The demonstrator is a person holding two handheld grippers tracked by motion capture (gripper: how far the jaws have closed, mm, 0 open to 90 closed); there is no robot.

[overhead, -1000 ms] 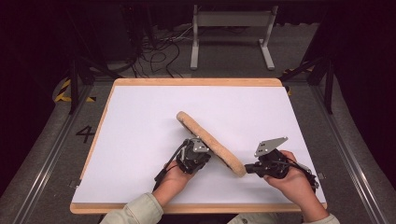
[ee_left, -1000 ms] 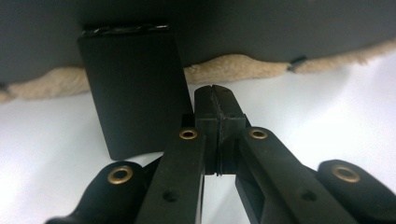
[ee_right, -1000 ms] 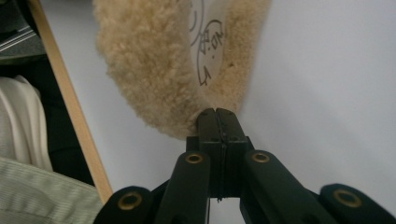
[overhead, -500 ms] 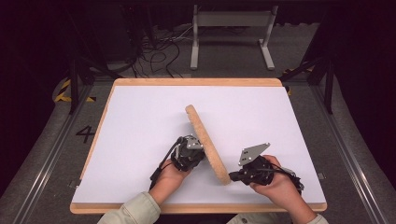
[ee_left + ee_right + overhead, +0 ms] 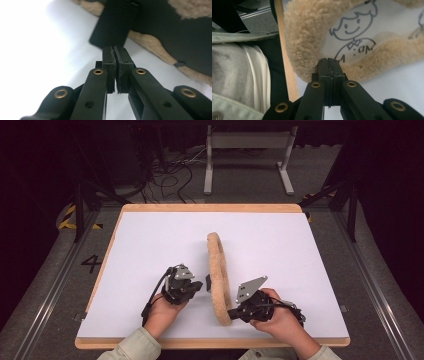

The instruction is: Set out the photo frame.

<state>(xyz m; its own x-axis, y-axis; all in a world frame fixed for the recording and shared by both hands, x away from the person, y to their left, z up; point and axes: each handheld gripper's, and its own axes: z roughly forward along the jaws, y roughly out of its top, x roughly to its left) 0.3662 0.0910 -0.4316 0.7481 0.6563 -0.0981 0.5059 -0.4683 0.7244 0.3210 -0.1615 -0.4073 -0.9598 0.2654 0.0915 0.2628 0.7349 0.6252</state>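
2 tools (image 5: 209, 284) (image 5: 231, 312) flank the upright fleecy pad (image 5: 218, 275) near the table's front edge (image 5: 210, 343).

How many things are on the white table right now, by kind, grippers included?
Fleecy tan cushion, standing on edge: 1
Handheld grippers: 2, left gripper and right gripper, both shut
White table: 1
Total: 4

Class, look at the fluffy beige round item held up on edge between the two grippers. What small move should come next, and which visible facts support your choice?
Probably tip the fluffy beige round item gently over so it lies flat on the white table top. It stands on edge, seen almost edge-on in the high view. The right gripper is shut at its furry rim near the table's front edge, while the left gripper is closed beside its dark side, apparently pinching nothing.
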